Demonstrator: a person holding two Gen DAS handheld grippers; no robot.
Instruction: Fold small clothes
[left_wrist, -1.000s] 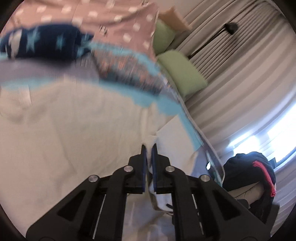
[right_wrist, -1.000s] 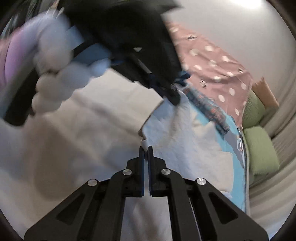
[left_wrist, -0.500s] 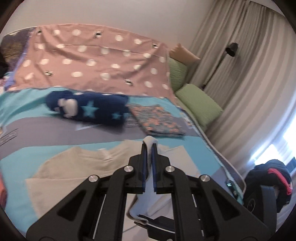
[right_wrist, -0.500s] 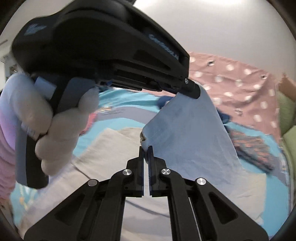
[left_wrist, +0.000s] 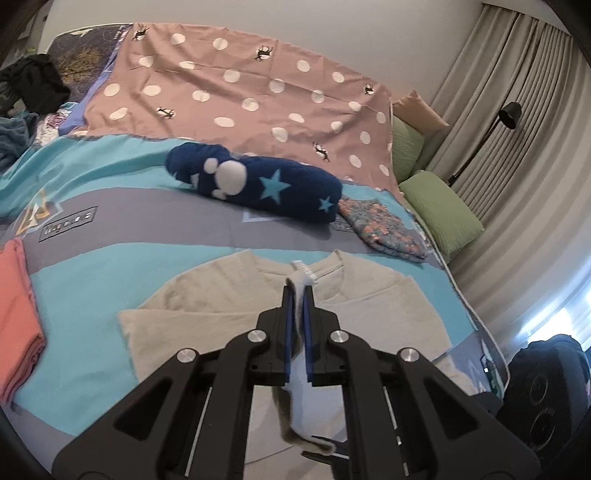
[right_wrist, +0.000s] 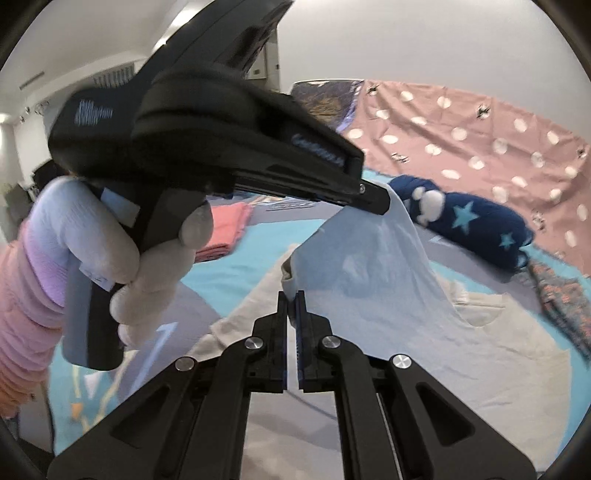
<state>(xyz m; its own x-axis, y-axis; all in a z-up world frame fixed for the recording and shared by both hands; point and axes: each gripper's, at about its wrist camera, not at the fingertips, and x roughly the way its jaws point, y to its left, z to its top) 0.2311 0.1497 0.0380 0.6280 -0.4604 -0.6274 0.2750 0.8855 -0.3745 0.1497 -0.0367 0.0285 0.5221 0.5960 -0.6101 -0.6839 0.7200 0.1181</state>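
A bed (left_wrist: 122, 236) with a turquoise-and-grey cover fills the room, grey curtains (left_wrist: 524, 192) at 3 o'clock. A cream shirt (left_wrist: 207, 295) lies flat on it (neckline toward 12 o'clock). The left claw (left_wrist: 299, 295) is clamped on a pale blue cloth (right_wrist: 373, 266), which hangs lifted above the shirt; the right claw (right_wrist: 291, 299) pinches the cloth's other corner. A navy star-print roll (left_wrist: 266, 188) lies at 12 o'clock, folded coral clothes (left_wrist: 14, 302) at 9.
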